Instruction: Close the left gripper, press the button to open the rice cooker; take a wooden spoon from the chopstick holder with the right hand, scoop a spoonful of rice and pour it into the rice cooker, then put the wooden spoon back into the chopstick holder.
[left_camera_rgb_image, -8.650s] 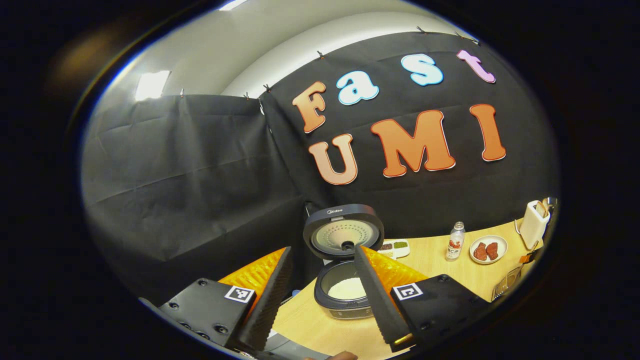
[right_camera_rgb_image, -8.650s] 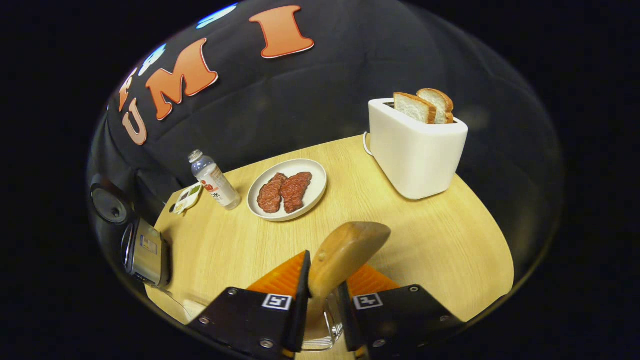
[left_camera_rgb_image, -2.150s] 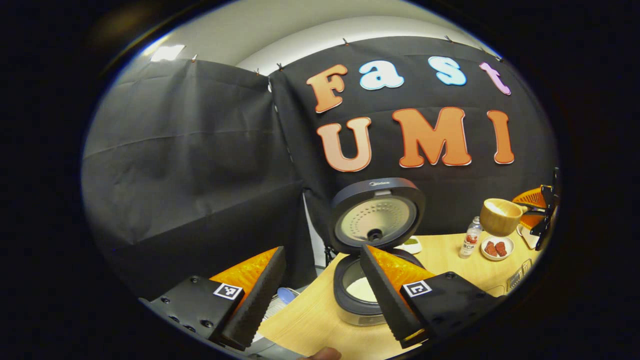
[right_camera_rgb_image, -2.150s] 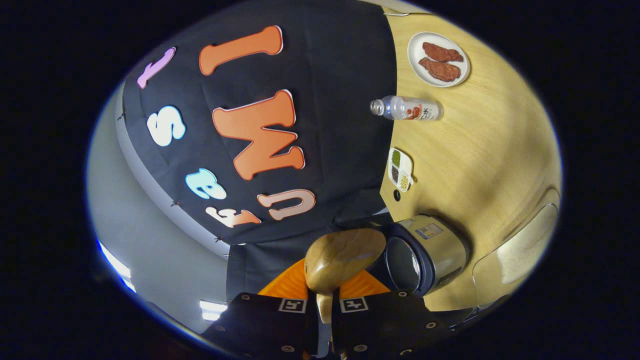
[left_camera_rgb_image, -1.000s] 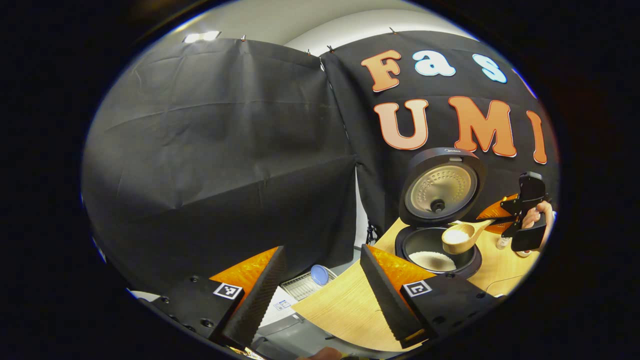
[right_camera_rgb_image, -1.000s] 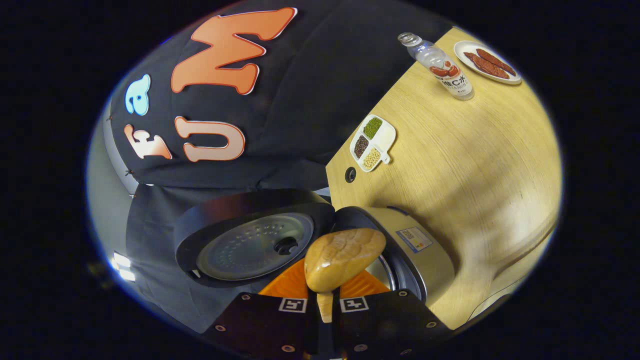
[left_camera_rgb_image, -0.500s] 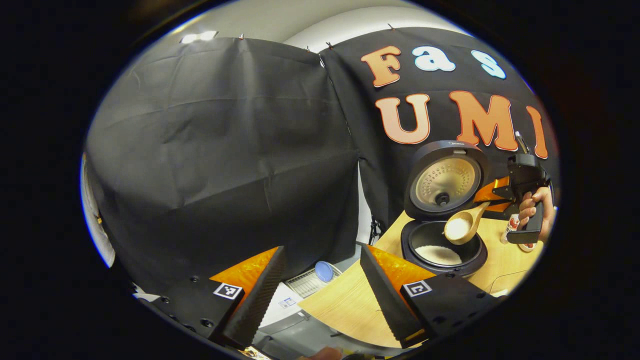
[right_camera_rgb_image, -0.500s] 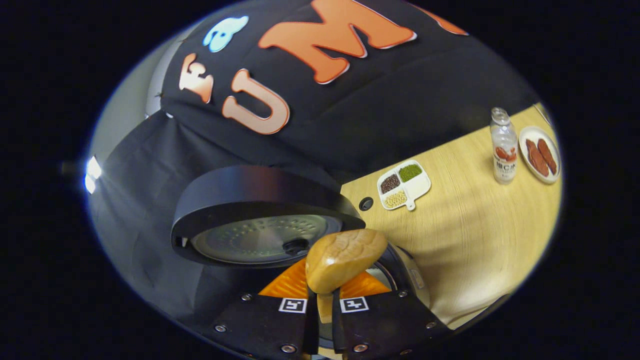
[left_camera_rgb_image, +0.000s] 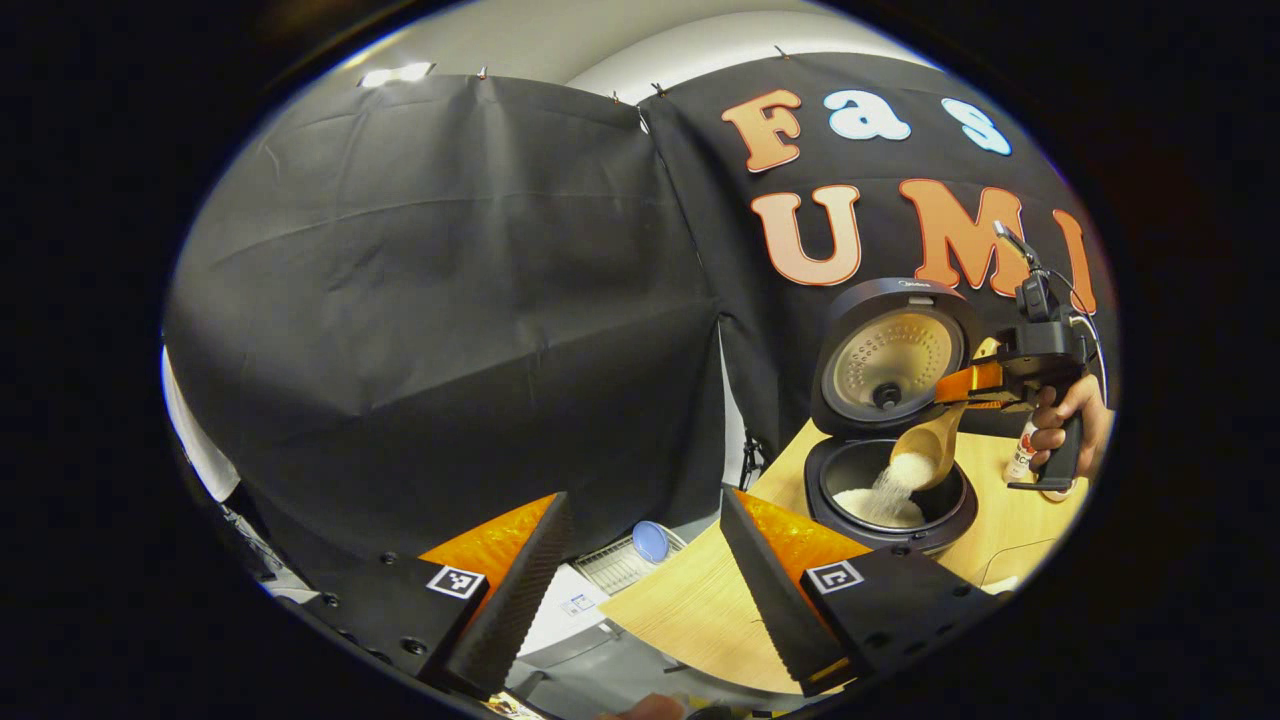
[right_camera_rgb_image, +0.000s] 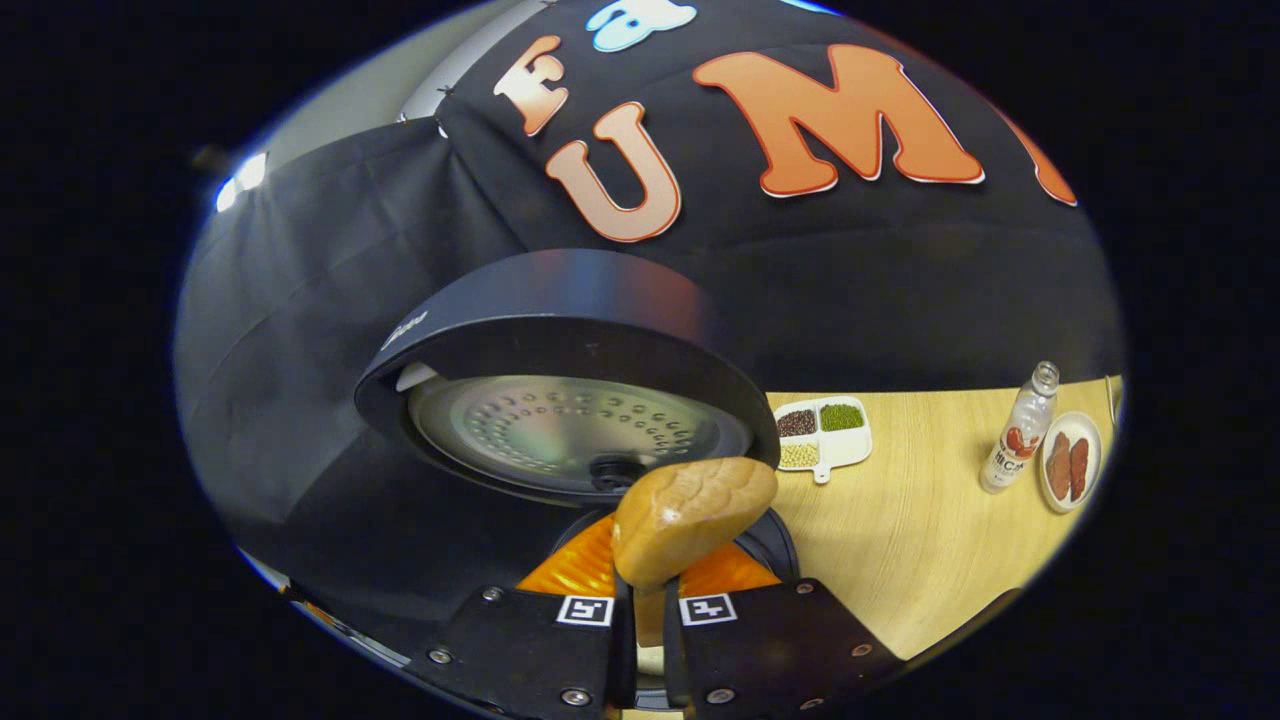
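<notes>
Showing are one rice cooker, one wooden spoon, one bottle, one three-part seed dish, and one plate carrying two meat pieces.

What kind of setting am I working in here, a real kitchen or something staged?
Most likely a staged kitchen booth, not a real kitchen. A black cloth wall backs a wooden table that carries an open rice cooker, a bottle and a plate of meat. A handheld right gripper tips a wooden spoon.
</notes>
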